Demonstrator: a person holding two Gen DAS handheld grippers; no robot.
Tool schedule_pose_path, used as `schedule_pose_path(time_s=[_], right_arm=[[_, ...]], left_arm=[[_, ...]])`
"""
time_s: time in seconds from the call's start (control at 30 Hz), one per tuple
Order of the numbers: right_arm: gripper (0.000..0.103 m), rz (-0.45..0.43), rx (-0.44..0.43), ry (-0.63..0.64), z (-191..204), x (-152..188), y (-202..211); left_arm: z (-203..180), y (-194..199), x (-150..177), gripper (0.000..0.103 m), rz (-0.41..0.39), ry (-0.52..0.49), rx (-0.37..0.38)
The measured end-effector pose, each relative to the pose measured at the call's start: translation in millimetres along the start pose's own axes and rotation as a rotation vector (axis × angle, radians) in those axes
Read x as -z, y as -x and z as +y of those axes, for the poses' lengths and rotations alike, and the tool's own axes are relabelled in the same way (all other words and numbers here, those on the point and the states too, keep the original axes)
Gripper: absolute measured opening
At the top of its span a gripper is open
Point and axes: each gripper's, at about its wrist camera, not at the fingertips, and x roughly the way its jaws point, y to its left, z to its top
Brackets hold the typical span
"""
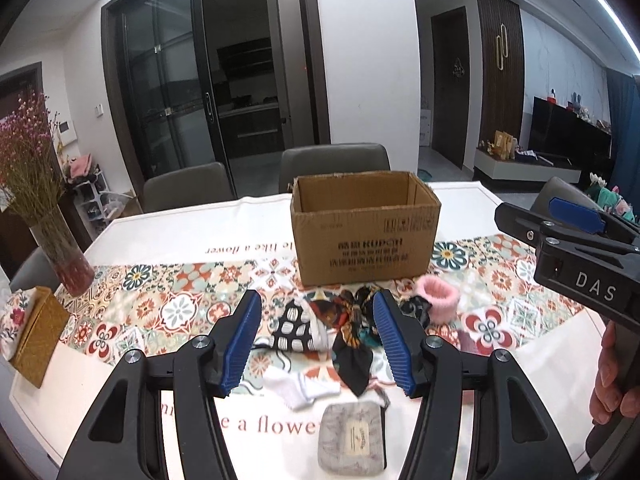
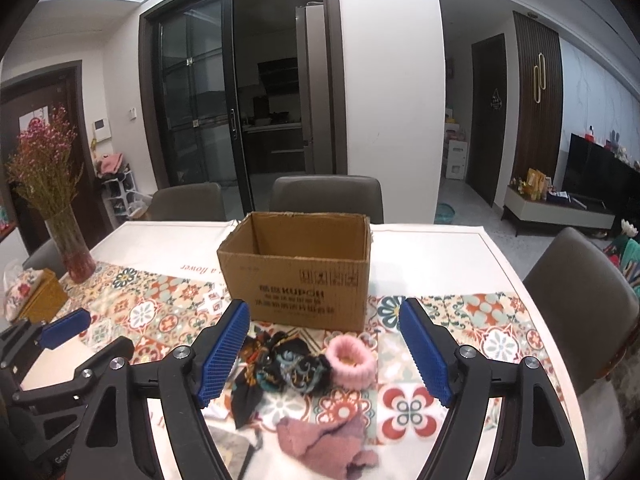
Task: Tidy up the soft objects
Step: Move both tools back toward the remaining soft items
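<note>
An open cardboard box [image 1: 362, 228] stands mid-table; it also shows in the right wrist view [image 2: 298, 276]. In front of it lie soft items: a pink fluffy band [image 1: 436, 294] [image 2: 350, 360], a dark patterned scarf [image 1: 354, 332] [image 2: 280, 368], a black-and-white cloth [image 1: 296, 326], a white sock [image 1: 298, 388], a grey pouch [image 1: 352, 438] and a mauve sock [image 2: 324, 438]. My left gripper [image 1: 318, 344] is open and empty above the cloths. My right gripper [image 2: 326, 354] is open and empty above the scarf and band.
A patterned tablecloth [image 2: 460, 312] covers the table. A glass vase [image 1: 66, 256] with dried flowers and a yellow woven box [image 1: 36, 336] stand at the left. Grey chairs [image 2: 326, 196] line the far side, another chair [image 2: 580, 300] is on the right.
</note>
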Motion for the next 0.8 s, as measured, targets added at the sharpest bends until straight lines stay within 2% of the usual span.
schedule_pose_path(time_s=[0.47, 0.8], right_arm=[[0.081, 0.047, -0.002, 0.029, 13, 39, 13], [0.081, 0.129, 0.006, 0.014, 15, 66, 3]], left_arm=[[4, 5, 38, 0.057, 0.113, -0.004, 0.036], [2, -7, 63, 0.057, 0.175, -0.015, 0.047]])
